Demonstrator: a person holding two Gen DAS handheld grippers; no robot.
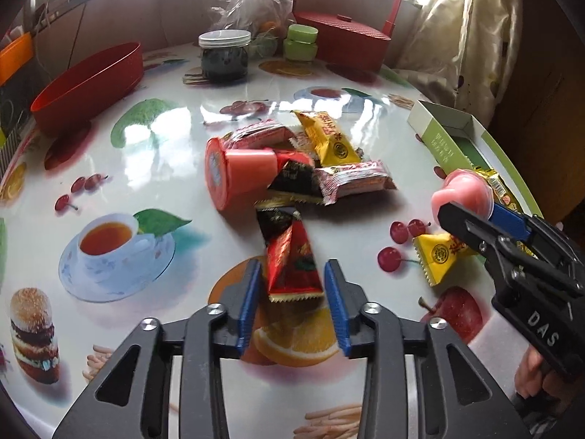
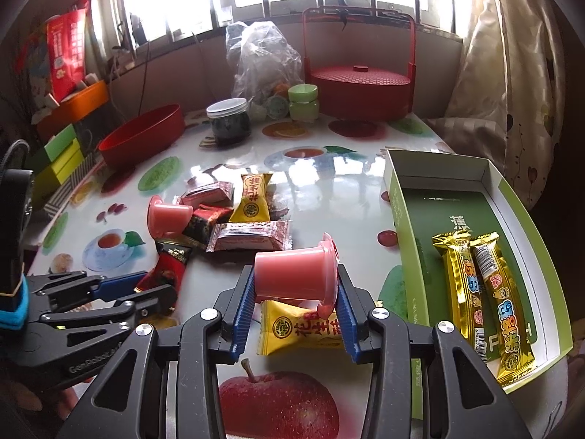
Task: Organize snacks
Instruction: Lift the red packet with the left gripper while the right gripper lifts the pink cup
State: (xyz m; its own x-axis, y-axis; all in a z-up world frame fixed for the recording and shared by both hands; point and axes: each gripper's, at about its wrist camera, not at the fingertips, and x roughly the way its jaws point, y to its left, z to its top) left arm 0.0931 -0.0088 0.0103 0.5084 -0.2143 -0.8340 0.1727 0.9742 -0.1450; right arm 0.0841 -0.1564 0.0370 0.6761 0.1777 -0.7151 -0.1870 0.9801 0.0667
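Snacks are spread in a loose pile at the middle of the desk (image 2: 351, 183), and two gold bars (image 2: 479, 292) already lie in the open green box (image 2: 398, 219) at the right edge. A pink jelly cup (image 2: 292, 274) is pinched on its side between the fingers of the right tongs (image 2: 294, 298), lifted above a yellow packet (image 2: 299, 329) that lies on the desk just below it. The left tongs (image 1: 292, 303) are spread, with a red wrapper (image 1: 292, 267) lying between the blue pads (image 1: 248, 303) but not yet clamped, as far as can be judged.

The step in hand appears to be carrying the cup to the box. The cup is smooth and slightly tapered, so a steady squeeze should be kept; too much pressure may buckle the thin wall or burst the foil lid. It should be carried over the near wall of the box and lowered onto the bare green floor beyond the gold bars before it is released. The red wrapper is best closed on squarely across its width, since the foil is slippery and its far end touches a black packet (image 1: 278, 219).
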